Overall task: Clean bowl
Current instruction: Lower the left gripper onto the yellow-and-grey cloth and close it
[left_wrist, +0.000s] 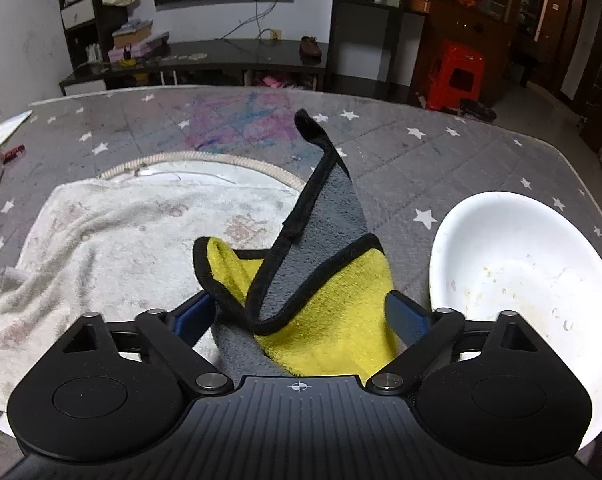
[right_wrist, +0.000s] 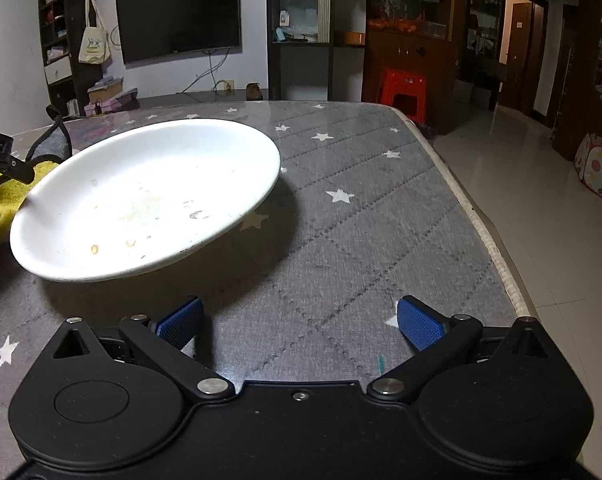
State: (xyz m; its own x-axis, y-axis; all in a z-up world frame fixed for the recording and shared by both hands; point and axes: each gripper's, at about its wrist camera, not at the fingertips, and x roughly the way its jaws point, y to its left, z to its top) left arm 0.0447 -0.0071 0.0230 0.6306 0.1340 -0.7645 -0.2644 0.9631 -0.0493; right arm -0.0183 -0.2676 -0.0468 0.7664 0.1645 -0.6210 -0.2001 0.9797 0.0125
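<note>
Blue-padded fingers (left_wrist: pixel 405 316) of the left gripper (left_wrist: pixel 301 312) are standing on either side of a bunched yellow and grey cloth (left_wrist: pixel 325 280). Whether the pads are pressing on it cannot be told, since the folds are hiding the contact. One black-edged corner of the cloth is sticking up. Just to its right, the white bowl (left_wrist: pixel 517 264) is sitting on the bench (left_wrist: pixel 401 152), which is covered in grey star-print fabric, and pale food residue is clinging to the bowl's inside. Left of the cloth, a rumpled white towel (left_wrist: pixel 101 248) is lying over a round mat with a rope-like rim (left_wrist: pixel 205 158); only the left wrist view is showing these two.

From the right wrist view, the right gripper (right_wrist: pixel 301 324) is hanging with its jaws spread wide over bare bench, with nothing between them. Ahead and to its left is the bowl, and the cloth is peeking out past it. A tiled floor (right_wrist: pixel 541 208) and a red stool (right_wrist: pixel 403 92) are showing beyond the bench edge.
</note>
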